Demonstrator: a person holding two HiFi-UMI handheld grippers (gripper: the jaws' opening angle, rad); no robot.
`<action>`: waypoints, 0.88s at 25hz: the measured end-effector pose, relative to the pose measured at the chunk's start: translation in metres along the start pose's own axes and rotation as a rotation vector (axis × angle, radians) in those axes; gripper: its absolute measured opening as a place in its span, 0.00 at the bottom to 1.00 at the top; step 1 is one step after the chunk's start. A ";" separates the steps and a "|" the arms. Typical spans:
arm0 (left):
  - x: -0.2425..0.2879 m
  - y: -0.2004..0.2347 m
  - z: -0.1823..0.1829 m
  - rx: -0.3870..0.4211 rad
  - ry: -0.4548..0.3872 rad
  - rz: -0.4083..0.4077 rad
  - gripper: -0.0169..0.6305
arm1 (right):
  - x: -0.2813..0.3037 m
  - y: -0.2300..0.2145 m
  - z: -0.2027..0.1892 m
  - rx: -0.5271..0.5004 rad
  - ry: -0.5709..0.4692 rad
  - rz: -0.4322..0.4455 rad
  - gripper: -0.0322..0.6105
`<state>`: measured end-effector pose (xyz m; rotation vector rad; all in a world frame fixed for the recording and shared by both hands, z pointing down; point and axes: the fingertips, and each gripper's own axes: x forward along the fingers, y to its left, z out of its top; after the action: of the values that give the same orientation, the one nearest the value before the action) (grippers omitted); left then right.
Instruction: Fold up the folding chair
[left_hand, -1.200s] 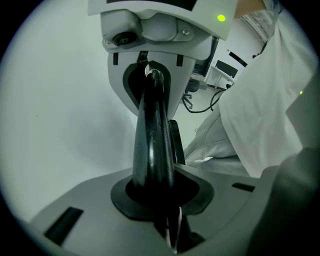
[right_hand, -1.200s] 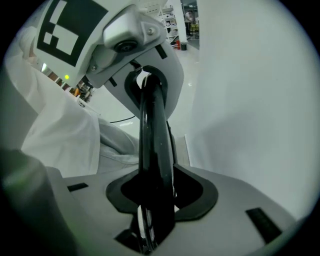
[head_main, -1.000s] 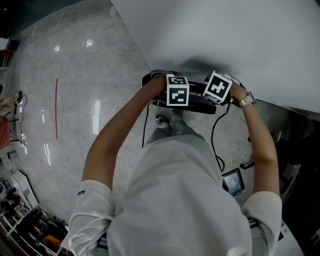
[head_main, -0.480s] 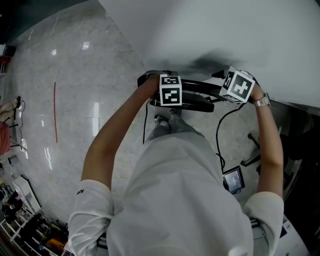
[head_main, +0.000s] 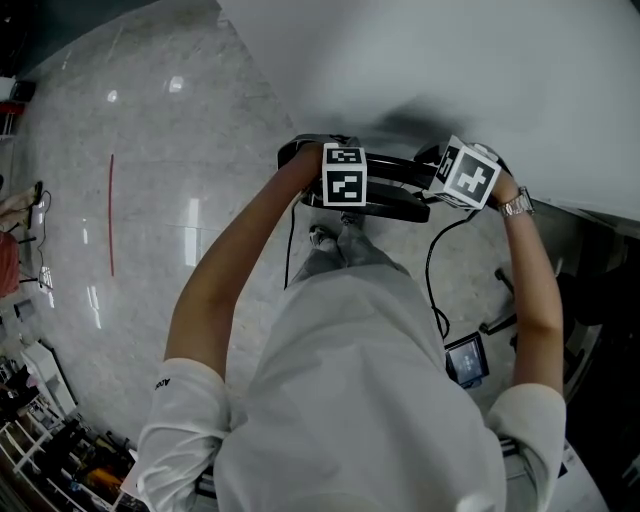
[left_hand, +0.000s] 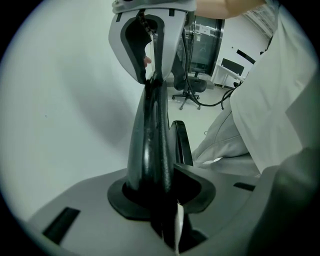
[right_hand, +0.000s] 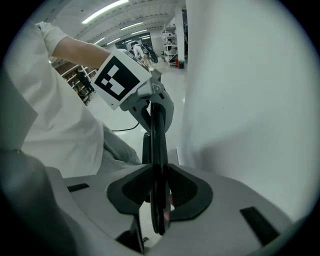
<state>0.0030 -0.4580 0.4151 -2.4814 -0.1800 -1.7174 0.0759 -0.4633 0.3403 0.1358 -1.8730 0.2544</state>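
Grippers: left gripper (left_hand: 165, 192) clenched on black plastic folding chair (head_main: 396, 205) top rim beside white wall (head_main: 450, 60); right gripper (right_hand: 159, 196) closing onto same rim (thin edge). A shallow bite could slip and the chair tip over.

A plain white wall (head_main: 480, 70) filled the upper right of the head view and met a polished, pale marbled floor (head_main: 150, 150). Soft ceiling-light reflections (head_main: 193, 218) lay on the stone beside a thin red line (head_main: 111, 215). Cluttered equipment racks (head_main: 55, 450) stood along the lower left edge, too small to make out. The left gripper view showed a black swivel office chair (left_hand: 190, 89) before a dark glass-fronted cabinet (left_hand: 202, 45). The right gripper view showed ceiling strip lights (right_hand: 102, 11) and distant shelving (right_hand: 169, 47) — a long, bright hall.
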 end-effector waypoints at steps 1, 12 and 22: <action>0.000 0.000 -0.001 0.001 0.000 0.000 0.17 | 0.001 0.000 0.000 -0.002 -0.004 0.001 0.20; -0.005 0.024 -0.002 -0.015 -0.045 0.120 0.30 | 0.002 -0.015 -0.001 0.041 -0.017 -0.029 0.19; -0.057 0.052 -0.015 -0.026 -0.065 0.354 0.35 | 0.004 -0.044 0.000 0.097 -0.064 -0.113 0.19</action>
<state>-0.0220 -0.5136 0.3653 -2.4072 0.2632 -1.5021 0.0849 -0.5060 0.3486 0.3188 -1.9095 0.2659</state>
